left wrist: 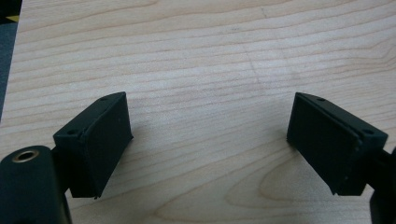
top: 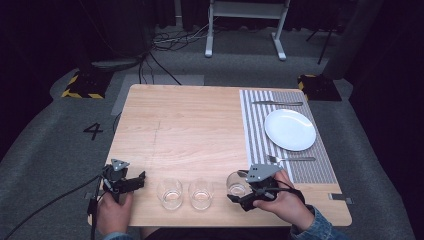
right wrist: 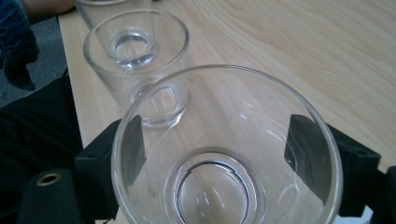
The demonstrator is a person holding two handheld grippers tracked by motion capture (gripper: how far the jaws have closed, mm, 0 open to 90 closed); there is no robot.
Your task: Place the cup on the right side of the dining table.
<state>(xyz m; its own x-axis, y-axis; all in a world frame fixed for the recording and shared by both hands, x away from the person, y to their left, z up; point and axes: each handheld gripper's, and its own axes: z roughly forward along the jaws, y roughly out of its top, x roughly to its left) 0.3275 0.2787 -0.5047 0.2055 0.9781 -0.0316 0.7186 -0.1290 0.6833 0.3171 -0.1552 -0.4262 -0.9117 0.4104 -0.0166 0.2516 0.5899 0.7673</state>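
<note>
Three clear drinking glasses stand in a row near the table's front edge. My right gripper (top: 237,188) (right wrist: 215,140) has its jaws on either side of the right glass (top: 235,181) (right wrist: 224,154), pressed to its walls. The middle glass (top: 201,193) (right wrist: 135,60) stands just beyond it, and the left glass (top: 170,193) beyond that. My left gripper (top: 137,181) (left wrist: 208,135) hovers open over bare wood at the front left corner, a short way left of the left glass, with nothing between its pads.
A striped placemat (top: 255,135) covers the table's right side. On it lie a white plate (top: 290,129), a knife (top: 278,103) behind the plate and a fork (top: 291,159) in front. The wooden table (top: 190,130) has a broad bare middle.
</note>
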